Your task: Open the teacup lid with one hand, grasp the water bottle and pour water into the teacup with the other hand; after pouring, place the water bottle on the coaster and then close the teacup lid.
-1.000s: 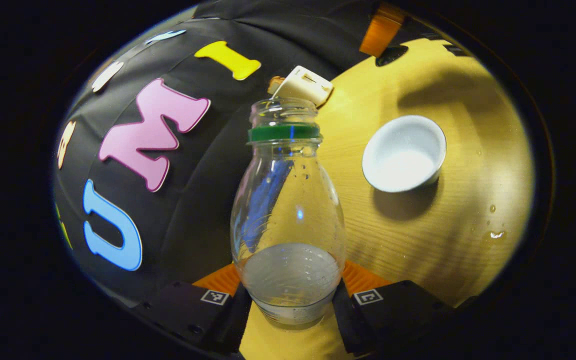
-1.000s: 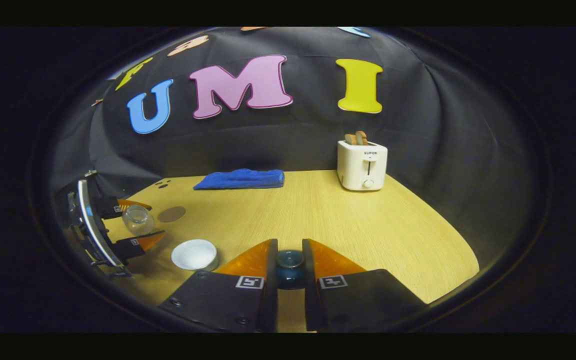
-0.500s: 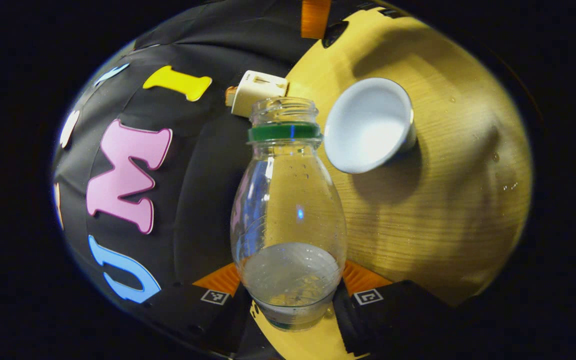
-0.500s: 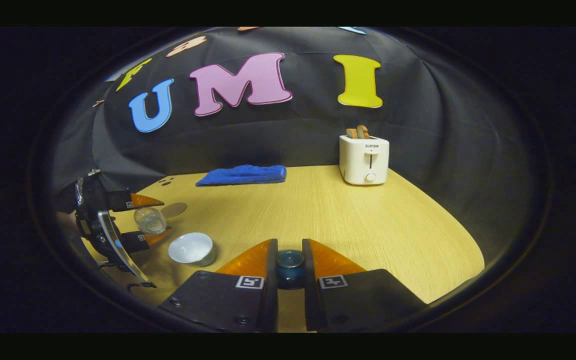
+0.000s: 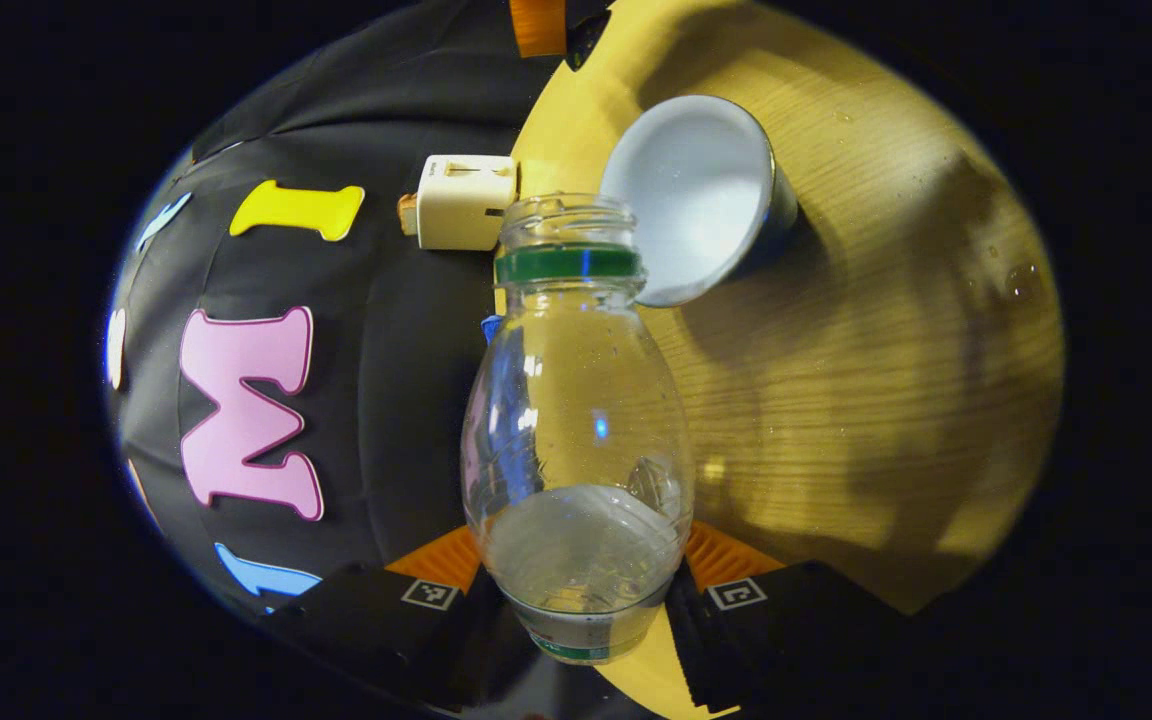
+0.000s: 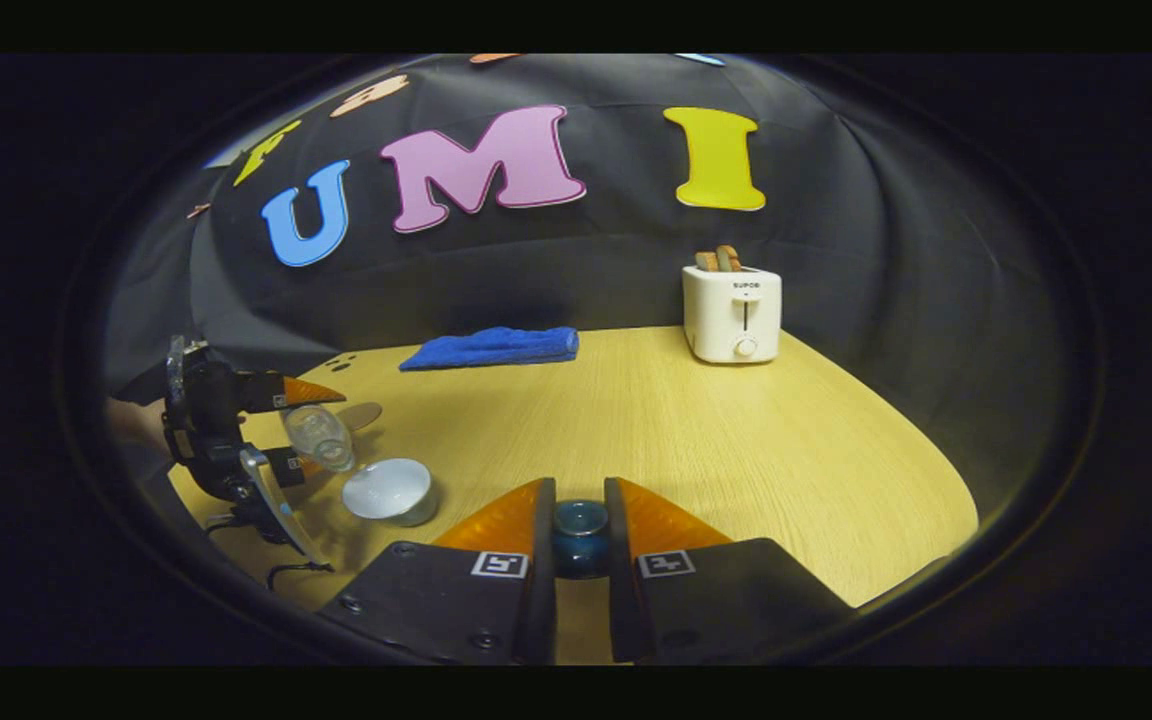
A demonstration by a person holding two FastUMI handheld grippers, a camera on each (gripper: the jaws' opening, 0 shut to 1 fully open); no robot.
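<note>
Above the white round teacup (image 5: 701,195), the left gripper (image 5: 581,600) grasps the tilted clear plastic water bottle (image 5: 576,430); the right gripper (image 6: 580,535) clenches the dark blue lid (image 6: 580,530).

A clear plastic water bottle (image 5: 576,430) with a green neck ring and no cap is tipped over toward the teacup, its open mouth just above the cup's near rim; a little water sits at its base end. From the right gripper view the water bottle (image 6: 319,438) leans at a slant above the table, mouth down toward the cup. The teacup (image 5: 696,195) is a small round cup, white inside with a darker outer wall, uncovered and standing upright on the table (image 6: 696,430). The teacup lid (image 6: 579,535) is dark blue-green with a round knob, held off the cup, well apart from it. The round brown coaster (image 6: 364,414) lies flat behind the bottle.
</note>
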